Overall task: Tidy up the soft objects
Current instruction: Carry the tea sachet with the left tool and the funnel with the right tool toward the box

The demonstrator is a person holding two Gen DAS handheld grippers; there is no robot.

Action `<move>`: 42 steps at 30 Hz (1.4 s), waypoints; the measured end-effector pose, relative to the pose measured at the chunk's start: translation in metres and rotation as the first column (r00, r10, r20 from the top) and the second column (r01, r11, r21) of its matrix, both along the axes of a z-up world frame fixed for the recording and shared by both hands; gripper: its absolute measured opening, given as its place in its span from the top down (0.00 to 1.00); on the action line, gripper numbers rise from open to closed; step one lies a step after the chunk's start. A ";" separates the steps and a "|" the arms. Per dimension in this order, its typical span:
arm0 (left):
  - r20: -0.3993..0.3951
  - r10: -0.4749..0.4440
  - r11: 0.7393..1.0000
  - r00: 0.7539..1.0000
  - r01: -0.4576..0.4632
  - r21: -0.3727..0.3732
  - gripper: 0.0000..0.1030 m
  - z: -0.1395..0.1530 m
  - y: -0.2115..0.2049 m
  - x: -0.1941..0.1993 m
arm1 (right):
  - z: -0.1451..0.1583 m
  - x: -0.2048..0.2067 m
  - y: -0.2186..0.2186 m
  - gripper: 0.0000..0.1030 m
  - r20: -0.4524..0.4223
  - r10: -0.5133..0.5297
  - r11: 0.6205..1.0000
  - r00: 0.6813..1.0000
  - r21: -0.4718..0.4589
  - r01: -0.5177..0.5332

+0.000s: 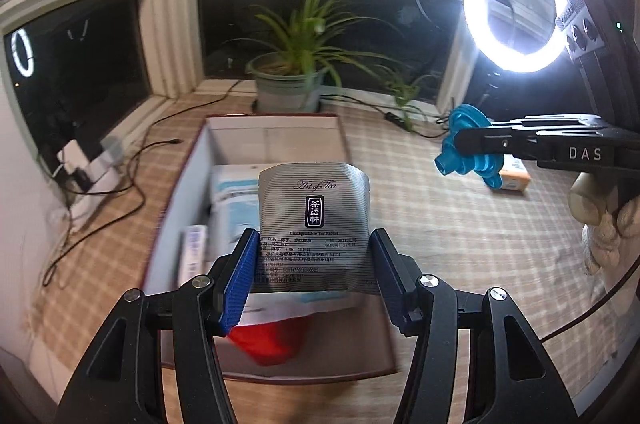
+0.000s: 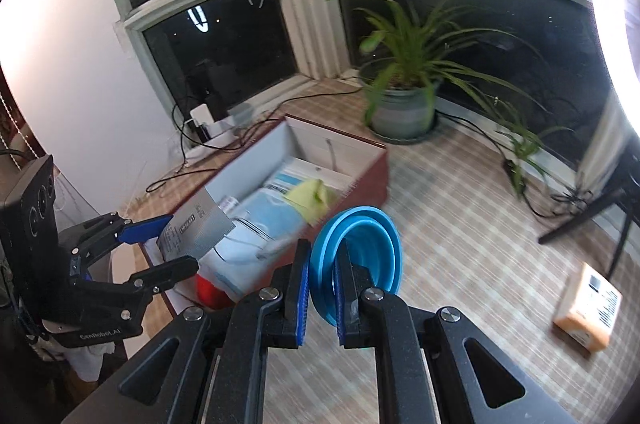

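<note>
A: Where do we stand with the left tool [image 1: 312, 264]?

B: We have the tea sachet [image 1: 314, 220] clamped between its blue pads, upright, long axis running away from us along the fingers. The box [image 1: 276, 128] lies straight ahead of that tool and below it; the sachet hangs over the box's near half.

A: And the right tool [image 2: 322, 284]?

B: Its jaws are nearly together, pinching the rim of the blue funnel [image 2: 356, 248]. The funnel stands on edge, its wide mouth turned to the tool's right. From that tool the box is ahead and to the left, with its near wall just beyond the funnel.

A: So which of us is nearer the box?

B: The left, we judge. It is already above the opening, so a plain drop would land the sachet among the packets [image 1: 236, 200] inside. The right must swing leftward first.

A: Anything left on the surface [image 2: 460, 244]?

B: An orange pack [image 2: 588, 316], well off to the right tool's right, apart from the box.
</note>
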State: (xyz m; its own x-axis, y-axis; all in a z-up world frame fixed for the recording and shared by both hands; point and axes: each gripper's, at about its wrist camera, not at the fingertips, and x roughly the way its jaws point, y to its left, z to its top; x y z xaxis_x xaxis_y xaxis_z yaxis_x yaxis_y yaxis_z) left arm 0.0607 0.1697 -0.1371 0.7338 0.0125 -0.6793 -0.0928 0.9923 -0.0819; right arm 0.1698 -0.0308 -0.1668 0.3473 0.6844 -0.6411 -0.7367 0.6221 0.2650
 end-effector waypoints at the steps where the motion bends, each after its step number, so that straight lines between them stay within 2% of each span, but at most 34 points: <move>1: -0.001 0.004 1.000 1.000 -0.004 0.002 0.46 0.001 0.006 -0.001 | 0.001 0.000 0.008 0.91 0.000 0.005 1.000 1.000 0.000 -0.005; 10: -0.004 0.030 1.000 1.000 -0.030 0.003 0.46 -0.002 0.049 -0.003 | 0.005 0.007 0.064 0.91 -0.017 0.024 1.000 1.000 -0.017 -0.024; 17: -0.019 0.028 1.000 0.999 -0.029 -0.011 0.46 -0.011 0.064 0.001 | -0.002 0.019 0.097 0.91 -0.036 0.027 0.998 0.999 -0.049 -0.028; 29: -0.059 0.019 0.999 0.998 -0.021 -0.029 0.46 -0.023 0.074 0.019 | -0.025 0.043 0.138 0.91 -0.105 0.042 0.994 0.994 -0.091 -0.052; 39: -0.110 -0.011 1.000 0.994 0.008 -0.027 0.46 -0.033 0.068 0.033 | -0.042 0.059 0.154 0.90 -0.191 0.041 0.995 0.981 -0.081 -0.057; 42: -0.118 -0.012 0.999 0.993 0.008 -0.032 0.43 -0.035 0.068 0.034 | -0.043 0.061 0.155 0.90 -0.189 0.030 0.995 0.981 -0.083 -0.047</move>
State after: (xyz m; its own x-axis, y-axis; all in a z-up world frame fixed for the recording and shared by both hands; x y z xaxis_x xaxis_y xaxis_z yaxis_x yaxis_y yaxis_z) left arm 0.0949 0.2374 -0.1718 0.6483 -0.0174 -0.7612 -0.0938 0.9903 -0.1025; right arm 0.2304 0.1241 -0.2095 0.1897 0.6338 -0.7499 -0.7030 0.6208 0.3469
